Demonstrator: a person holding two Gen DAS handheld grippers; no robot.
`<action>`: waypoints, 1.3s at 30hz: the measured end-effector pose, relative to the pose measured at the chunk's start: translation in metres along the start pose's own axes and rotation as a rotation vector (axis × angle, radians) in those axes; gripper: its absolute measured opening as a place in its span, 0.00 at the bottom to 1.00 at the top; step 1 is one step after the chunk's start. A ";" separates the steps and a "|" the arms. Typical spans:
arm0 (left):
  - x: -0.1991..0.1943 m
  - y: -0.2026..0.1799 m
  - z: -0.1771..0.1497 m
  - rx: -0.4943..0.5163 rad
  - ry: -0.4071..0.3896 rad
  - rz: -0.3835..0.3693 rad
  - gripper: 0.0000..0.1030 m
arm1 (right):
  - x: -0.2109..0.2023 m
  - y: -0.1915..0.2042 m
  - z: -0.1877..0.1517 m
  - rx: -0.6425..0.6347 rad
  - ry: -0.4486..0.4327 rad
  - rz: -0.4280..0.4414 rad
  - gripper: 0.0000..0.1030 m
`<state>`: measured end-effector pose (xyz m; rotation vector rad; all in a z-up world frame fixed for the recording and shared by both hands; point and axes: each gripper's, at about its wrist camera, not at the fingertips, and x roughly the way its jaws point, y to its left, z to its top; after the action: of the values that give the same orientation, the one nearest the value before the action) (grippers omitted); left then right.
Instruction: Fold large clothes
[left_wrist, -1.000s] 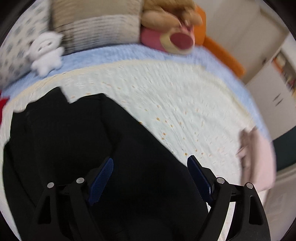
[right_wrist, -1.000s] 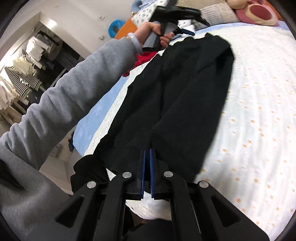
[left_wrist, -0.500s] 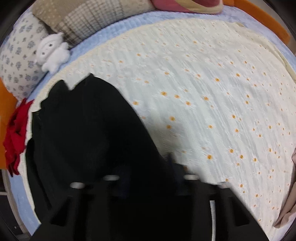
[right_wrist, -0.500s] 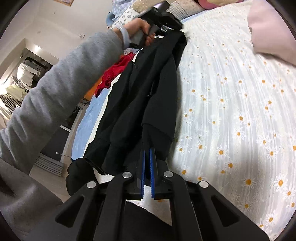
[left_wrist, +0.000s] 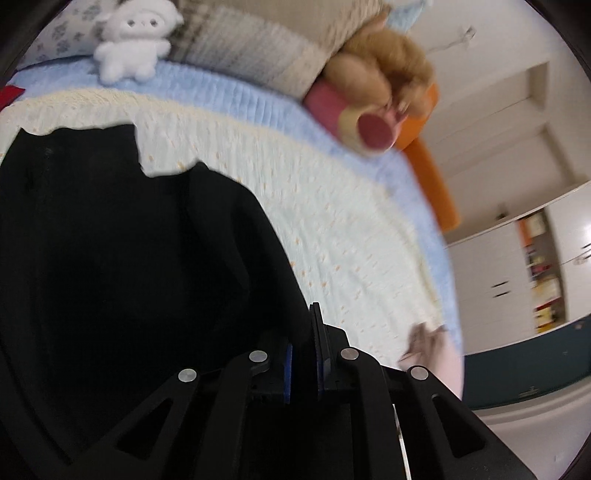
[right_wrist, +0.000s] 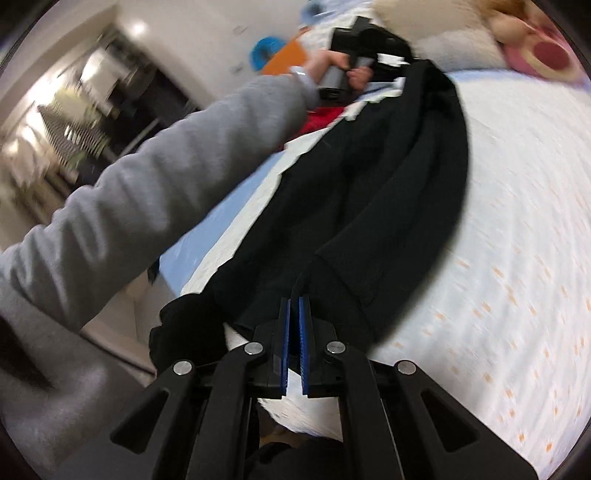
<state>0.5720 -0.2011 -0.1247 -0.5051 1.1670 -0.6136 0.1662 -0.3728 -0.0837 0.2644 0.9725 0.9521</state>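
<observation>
A large black garment (right_wrist: 388, 192) lies stretched along the left side of the bed's white daisy-print cover (right_wrist: 517, 221). My right gripper (right_wrist: 294, 306) is shut on its near end. My left gripper (left_wrist: 303, 332) is shut on the garment's (left_wrist: 129, 258) far end, by the pillows; in the right wrist view it shows held in the person's hand (right_wrist: 354, 70). The garment hangs slightly lifted between the two grippers. Both views are motion-blurred.
A white plush toy (left_wrist: 129, 40), patterned pillows (left_wrist: 255, 48) and a brown and pink plush bear (left_wrist: 376, 99) lie at the bed's head. A red cloth (right_wrist: 325, 118) lies at the left edge. A pink garment (left_wrist: 439, 354) lies on the cover. White wardrobes (left_wrist: 517, 277) stand beyond.
My left gripper has closed from wide open onto the garment's far end and tilted up. My right gripper kept its grip while the garment was pulled and shifted between them.
</observation>
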 end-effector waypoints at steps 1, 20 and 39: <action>-0.011 0.009 0.001 -0.009 -0.020 -0.051 0.11 | 0.006 0.009 0.005 -0.029 0.018 -0.003 0.05; -0.066 0.097 -0.021 0.146 -0.085 0.035 0.68 | 0.127 0.032 0.003 -0.155 0.382 -0.076 0.05; 0.033 -0.003 0.006 0.333 0.161 0.551 0.13 | 0.120 0.023 -0.002 -0.099 0.287 -0.040 0.05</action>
<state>0.5857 -0.2251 -0.1434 0.1552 1.2563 -0.3591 0.1773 -0.2659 -0.1409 0.0244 1.1843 1.0155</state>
